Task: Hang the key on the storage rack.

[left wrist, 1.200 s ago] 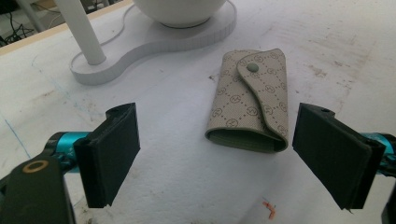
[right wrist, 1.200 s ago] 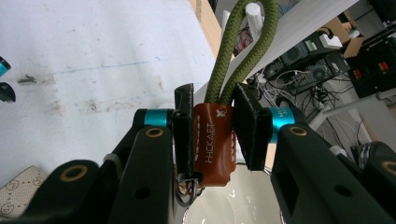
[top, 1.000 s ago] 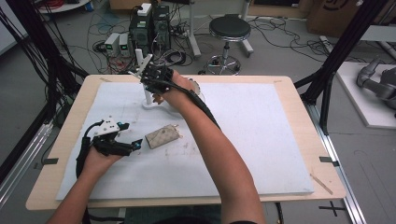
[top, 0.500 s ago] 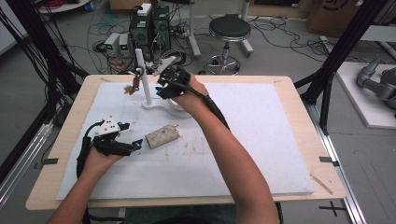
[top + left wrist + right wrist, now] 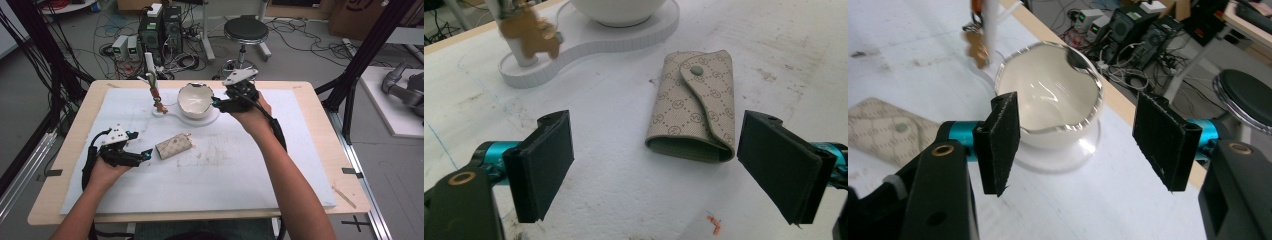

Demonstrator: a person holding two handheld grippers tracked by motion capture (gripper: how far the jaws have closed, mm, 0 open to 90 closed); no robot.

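Both grippers gape empty — the left gripper lies beside the patterned key pouch on the white mat, the right gripper by the bowl. Likely next: 1 straddling close on the pouch.

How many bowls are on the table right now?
1. The white bowl sits on the white stand base at the table's far side, just ahead of the open right gripper.
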